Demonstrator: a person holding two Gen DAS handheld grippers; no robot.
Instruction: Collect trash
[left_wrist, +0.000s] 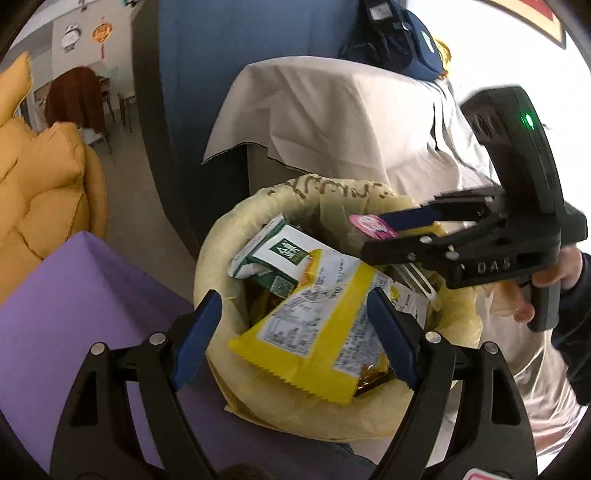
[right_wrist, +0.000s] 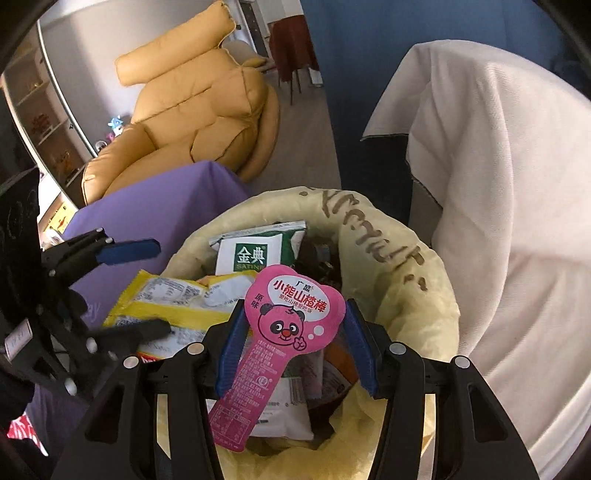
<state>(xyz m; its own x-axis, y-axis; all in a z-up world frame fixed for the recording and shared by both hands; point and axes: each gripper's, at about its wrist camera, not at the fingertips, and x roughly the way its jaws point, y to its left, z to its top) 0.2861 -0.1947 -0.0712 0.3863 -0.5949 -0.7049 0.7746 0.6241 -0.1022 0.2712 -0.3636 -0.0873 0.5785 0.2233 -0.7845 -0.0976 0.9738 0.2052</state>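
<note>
Holding pink bear-print snack wrapper (right_wrist: 291, 325) across its wide head, right claw (right_wrist: 291, 341) wide, over yellow-lined bin (right_wrist: 417, 295). Light, floppy, slick film; grip wide end. Left claw (left_wrist: 295, 341) clamps yellow wrapper (left_wrist: 317, 332).

Left gripper (left_wrist: 291, 339): black plastic linkage arms, triangular cut-outs, silver round rivets, blue rubber pads on the jaws. Right gripper (right_wrist: 291, 347): same black frame, silver rivets, blue pads. Beside the rivets on its body, embossed letters "DAS"; above them, upright black housing with green light. Hand (left_wrist: 554, 277) on black pistol handle, dark navy sleeve (left_wrist: 576, 332).
</note>
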